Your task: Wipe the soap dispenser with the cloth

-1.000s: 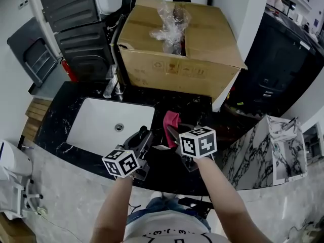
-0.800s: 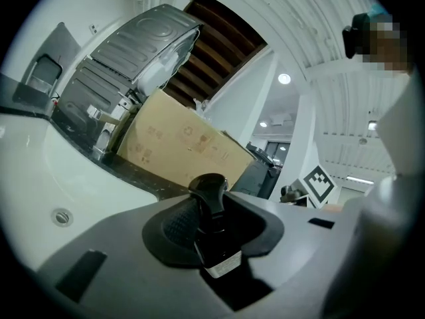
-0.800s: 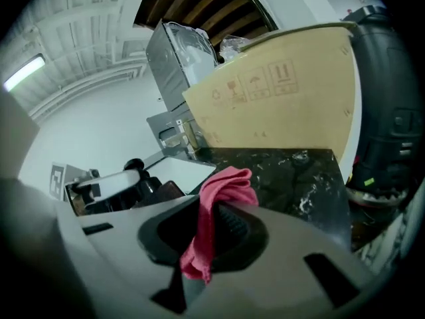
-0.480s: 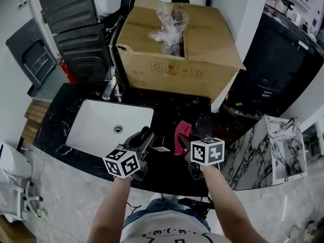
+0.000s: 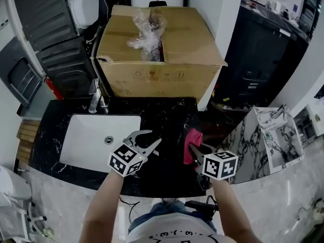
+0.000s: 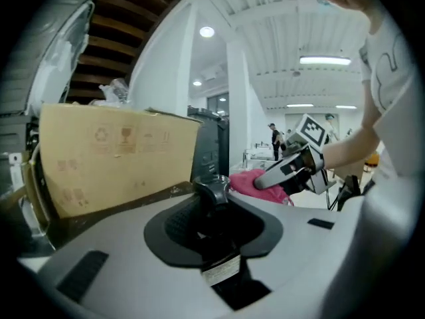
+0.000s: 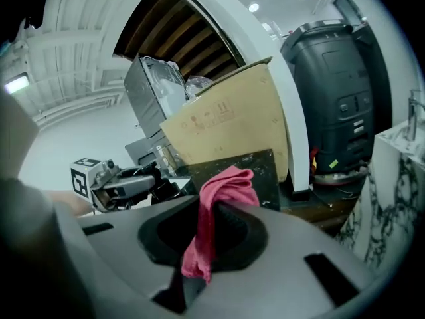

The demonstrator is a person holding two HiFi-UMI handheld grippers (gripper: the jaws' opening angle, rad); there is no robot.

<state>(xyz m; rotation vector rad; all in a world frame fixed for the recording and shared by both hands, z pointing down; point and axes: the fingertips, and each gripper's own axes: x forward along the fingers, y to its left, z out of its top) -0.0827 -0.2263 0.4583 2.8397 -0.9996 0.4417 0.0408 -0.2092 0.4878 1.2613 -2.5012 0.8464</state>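
The cloth (image 7: 214,201), a pink rag, has just been drawn off to the right and is no longer at the soap dispenser (image 6: 216,205); a clear gap of black counter (image 5: 167,113) is now seen between the two. The right gripper (image 5: 196,153) is pinched tight on the cloth, which is bunched above the jaws with a tail hanging below them. The dispenser, a dark bottle with a pump head, is held between the jaws of the left gripper (image 5: 152,138), above the front part of the counter and just right of the white sink (image 5: 86,135). Those jaws have just been closing a little, with the bottle clamped between them. This is judged to be a pause between wiping strokes, or the close of the wipe: the bottle is being presented afresh, and the cloth would have to be brought back for any further pass. Compared with a second ago, when the cloth was held just beside the dispenser near the middle of the counter, the right gripper is now seen lower and further right, near the counter's right end. The left gripper appears to have been rolled, though the dark bottle is hard to make out against the dark stone from above. The cardboard box (image 5: 157,59) behind remains unmoved.
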